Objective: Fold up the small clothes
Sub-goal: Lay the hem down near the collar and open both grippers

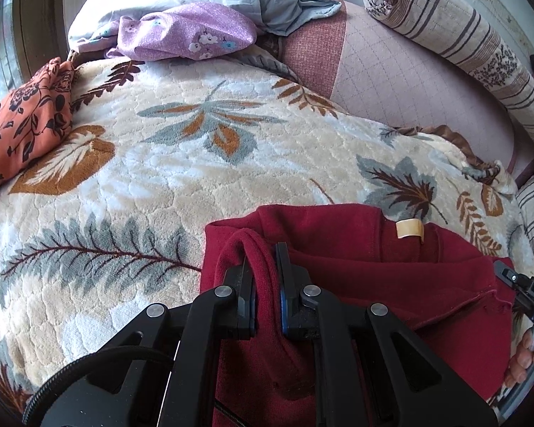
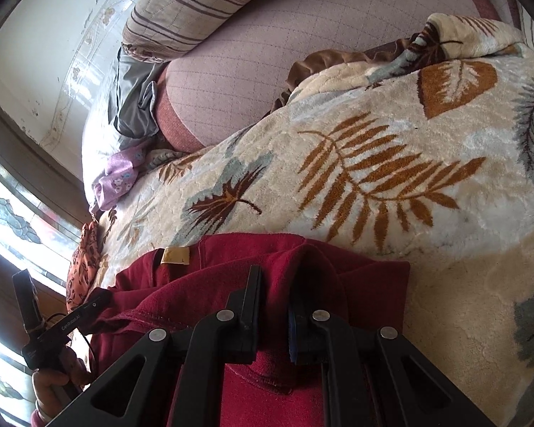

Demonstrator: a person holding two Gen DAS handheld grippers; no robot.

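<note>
Daylight, soft and even. Source: window [image 2: 7, 235] at left edge of right wrist view, blown out to white glare. Blanket [image 1: 181, 163] well lit, colours clear, shadows faint. Strong fisheye bending; dark vignette in corners of both views. Centre sharp, slight softness toward the rims. No motion blur.
</note>
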